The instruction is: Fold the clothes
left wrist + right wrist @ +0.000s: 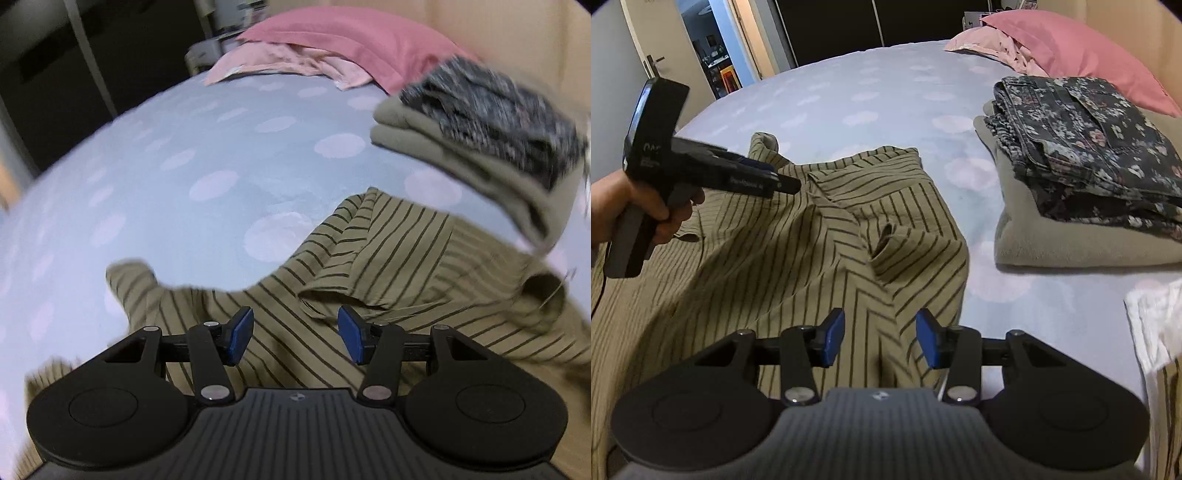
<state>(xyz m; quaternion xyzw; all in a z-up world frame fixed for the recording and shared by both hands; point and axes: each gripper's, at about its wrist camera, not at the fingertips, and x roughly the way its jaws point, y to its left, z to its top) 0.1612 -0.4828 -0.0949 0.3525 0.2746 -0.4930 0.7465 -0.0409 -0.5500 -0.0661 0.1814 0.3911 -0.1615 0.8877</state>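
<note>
A bed (820,110) with a pale blue dotted sheet holds one rumpled olive striped shirt (798,251) in front. Beside it is a stack of two folded clothes (1082,192), and two pink pillows (1063,48) lie at the head. The left gripper (295,332) and right gripper (880,338) hover over the shirt, blue pads apart, gripping nothing. Writing on the left gripper's side is too blurred to read.

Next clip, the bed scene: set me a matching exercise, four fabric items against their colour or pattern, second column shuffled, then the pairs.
1. shirt
2. jeans
3. pillow
4. bedsheet

A. plain pink
B. pale blue with light dots
C. olive with dark stripes
D. dark with small flowers

Pairs: 1-C, 2-D, 3-A, 4-B
</note>
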